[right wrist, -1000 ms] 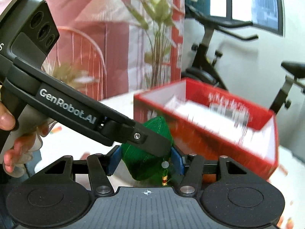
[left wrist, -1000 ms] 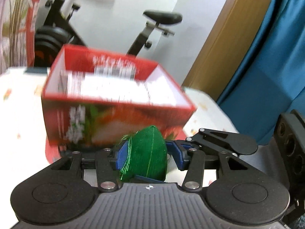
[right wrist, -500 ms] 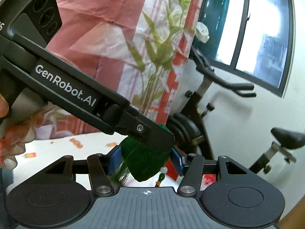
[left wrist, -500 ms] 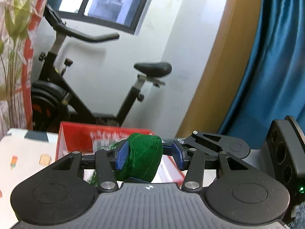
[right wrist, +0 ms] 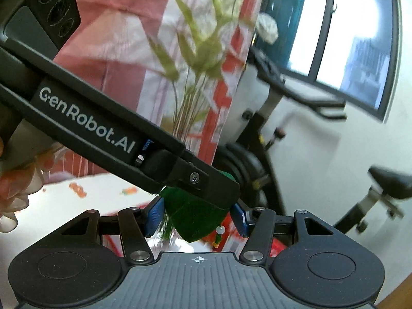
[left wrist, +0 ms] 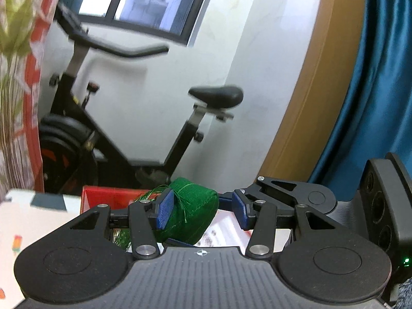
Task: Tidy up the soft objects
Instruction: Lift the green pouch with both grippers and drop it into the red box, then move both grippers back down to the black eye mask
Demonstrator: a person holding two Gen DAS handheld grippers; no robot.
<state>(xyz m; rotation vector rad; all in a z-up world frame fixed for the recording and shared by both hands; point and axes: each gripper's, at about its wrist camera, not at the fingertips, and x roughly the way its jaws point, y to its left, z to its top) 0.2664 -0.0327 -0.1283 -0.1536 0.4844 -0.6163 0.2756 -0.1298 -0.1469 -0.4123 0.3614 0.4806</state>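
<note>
Both grippers, L (left wrist: 202,212) & R (right wrist: 197,217), pinch same green pouch (left wrist: 191,212) from crossing sides, held in air above red box (left wrist: 103,195); exercise bike (left wrist: 123,134) behind.

Your left tongs (left wrist: 202,212) and right tongs (right wrist: 197,217) are matte black, with ribbed decks, blue textured pads (left wrist: 164,212), silver pivot screws, round side discs, and white "GenRobot.AI" lettering along one arm.

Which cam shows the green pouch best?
Left wrist: the pouch shows nearly whole, top and side clear between the blue pads. Right wrist: the other tool's finger covers its upper half, leaving only its lower tip.
</note>
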